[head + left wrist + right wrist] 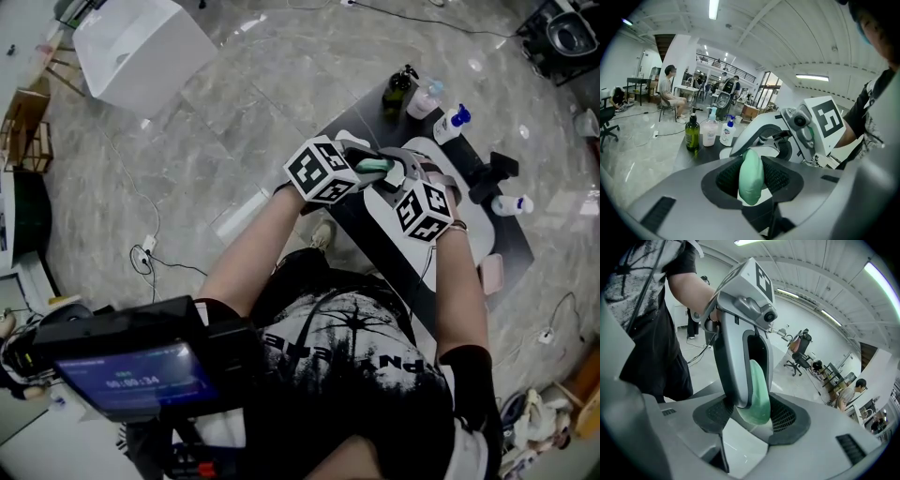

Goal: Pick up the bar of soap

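The pale green bar of soap hangs in the air over the dark table, between the two grippers. In the left gripper view the soap stands on edge between the left gripper's two dark pads, which press on both its faces. In the right gripper view the soap sits inside the right gripper's jaws together with one grey finger of the left gripper. That finger lies against one right pad and the soap against the other. In the head view both marker cubes meet at the soap.
On the table stand a dark green bottle, a pink bottle and a white pump bottle. A white oval tray lies under the right hand. A white box and cables are on the floor.
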Demonstrator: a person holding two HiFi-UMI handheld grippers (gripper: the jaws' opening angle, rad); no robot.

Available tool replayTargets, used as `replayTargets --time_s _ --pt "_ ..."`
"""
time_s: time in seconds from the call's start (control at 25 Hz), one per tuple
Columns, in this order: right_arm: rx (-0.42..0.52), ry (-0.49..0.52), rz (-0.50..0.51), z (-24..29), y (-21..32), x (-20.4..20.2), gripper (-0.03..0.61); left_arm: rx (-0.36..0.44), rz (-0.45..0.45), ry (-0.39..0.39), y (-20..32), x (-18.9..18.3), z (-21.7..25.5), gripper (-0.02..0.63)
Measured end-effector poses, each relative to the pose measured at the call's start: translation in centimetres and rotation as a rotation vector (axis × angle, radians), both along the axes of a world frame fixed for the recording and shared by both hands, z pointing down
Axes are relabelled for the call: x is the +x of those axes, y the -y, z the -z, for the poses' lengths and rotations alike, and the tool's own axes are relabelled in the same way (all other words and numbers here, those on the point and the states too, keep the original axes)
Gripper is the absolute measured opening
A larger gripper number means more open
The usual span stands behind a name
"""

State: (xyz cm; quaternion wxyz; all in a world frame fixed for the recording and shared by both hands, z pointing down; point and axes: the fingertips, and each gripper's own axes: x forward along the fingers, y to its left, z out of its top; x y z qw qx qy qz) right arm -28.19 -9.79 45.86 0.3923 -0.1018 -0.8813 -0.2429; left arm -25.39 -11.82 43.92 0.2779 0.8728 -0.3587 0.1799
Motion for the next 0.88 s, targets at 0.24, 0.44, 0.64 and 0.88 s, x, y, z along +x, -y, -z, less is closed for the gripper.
replayTargets --time_s 0.24,0.44,0.64,0.88 --pt "-0.068 -0.019 -0.003 -2.9 -1.7 -2.1 0.236 -0.055 0.005 -0.014 -1.6 -2.2 -3.0 0.126" --pt "-0.105 -0.051 -0.009 -6.2 -2.5 -3.6 0.238 -0.085 0.013 -0.032 -2.4 -3.7 -6.2 0.127" --pt "-0.136 -0.106 -0.014 -9.3 -3.3 -4.2 0.238 -0.133 0.011 -0.062 -3.1 -4.4 -9.3 0.126" --pt "-0.164 -0.129 -0.036 -11.6 -2.7 -5.5 0.238 -0.162 -0.006 -0.084 -2.5 -5.7 -11.6 0.126"
